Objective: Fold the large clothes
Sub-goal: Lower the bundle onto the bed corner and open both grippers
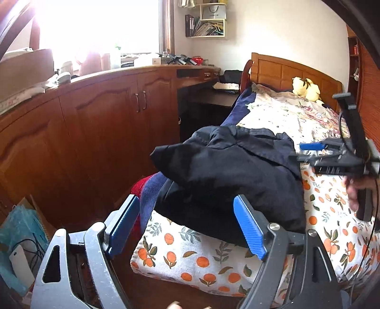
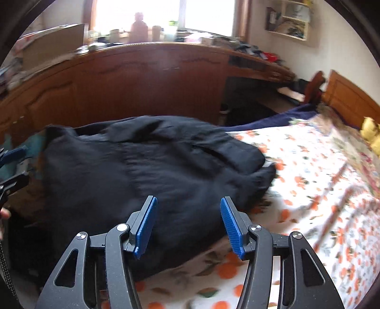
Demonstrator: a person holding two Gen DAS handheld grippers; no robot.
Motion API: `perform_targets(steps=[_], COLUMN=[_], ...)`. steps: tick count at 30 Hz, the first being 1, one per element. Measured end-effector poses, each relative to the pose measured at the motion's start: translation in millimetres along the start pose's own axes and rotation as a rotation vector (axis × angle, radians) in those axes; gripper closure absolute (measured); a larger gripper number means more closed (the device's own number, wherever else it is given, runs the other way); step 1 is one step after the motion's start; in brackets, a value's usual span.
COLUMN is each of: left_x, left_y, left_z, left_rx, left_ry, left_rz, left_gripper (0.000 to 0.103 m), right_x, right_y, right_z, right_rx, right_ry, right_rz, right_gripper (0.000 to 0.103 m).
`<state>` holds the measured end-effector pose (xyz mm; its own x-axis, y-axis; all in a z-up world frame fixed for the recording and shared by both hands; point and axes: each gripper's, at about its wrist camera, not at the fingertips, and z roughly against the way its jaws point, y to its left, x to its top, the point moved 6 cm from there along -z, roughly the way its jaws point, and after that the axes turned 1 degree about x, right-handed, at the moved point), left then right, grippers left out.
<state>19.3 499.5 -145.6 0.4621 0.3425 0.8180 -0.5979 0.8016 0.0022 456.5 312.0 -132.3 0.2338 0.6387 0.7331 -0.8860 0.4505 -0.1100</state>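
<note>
1. Left wrist view: a dark jacket [image 1: 228,176] is seen bunched in a heap at the near corner of the bed [image 1: 190,259], on a sheet printed with oranges. Its long axis runs roughly from the lower left, where it overhangs the bed's edge, toward the upper right; a collar or lapel fold lies along the top.
2. The word "HONOR" can be read on a white paper bag [image 1: 213,12] set in the wall shelf. No other writing can be read.
3. The left gripper [image 1: 187,225] is held with its blue pads wide apart. Nothing is gripped; the right pad is seen against the jacket's near edge, but contact cannot be confirmed.
4. The right gripper [image 1: 308,152] is seen at the right, held in a hand [image 1: 356,192], at the jacket's far edge.
5. Right wrist view (blurred): the jacket [image 2: 152,166] is spread across the frame, its long axis running left to right, over the sheet [image 2: 308,180].
6. The right gripper [image 2: 188,225] is shown partly open above the jacket's near edge, with nothing clamped between the pads.
7. The left gripper [image 2: 11,161] is glimpsed at the left edge.
</note>
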Motion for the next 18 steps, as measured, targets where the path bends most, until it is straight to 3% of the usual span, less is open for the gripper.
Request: perform_targets(steps=[3,5,8,12,18], left_x=[6,10,16,21,28], left_y=[-5,-9,-15,-28,-67], left_z=[8,13,21,32,52], left_rx=[0.000,-0.001,0.004,-0.015,-0.038], left_ry=[-0.011,-0.020,-0.036,-0.048,-0.080], left_rz=[-0.002,-0.002,-0.004,-0.012,-0.043], left_gripper=[0.020,0.020,0.020,0.020,0.020], right_x=[-14,-24,-25,-29,-51], right_y=[14,16,8,-3,-35], right_z=[-23,-40,-41,-18,52], right_rx=[0.060,0.035,0.050,0.048,0.021], right_ry=[0.072,0.116,0.101,0.074,-0.009], right_rz=[0.016,0.043,-0.008,-0.025,-0.066], right_gripper=[0.046,0.046,0.045,0.045,0.044])
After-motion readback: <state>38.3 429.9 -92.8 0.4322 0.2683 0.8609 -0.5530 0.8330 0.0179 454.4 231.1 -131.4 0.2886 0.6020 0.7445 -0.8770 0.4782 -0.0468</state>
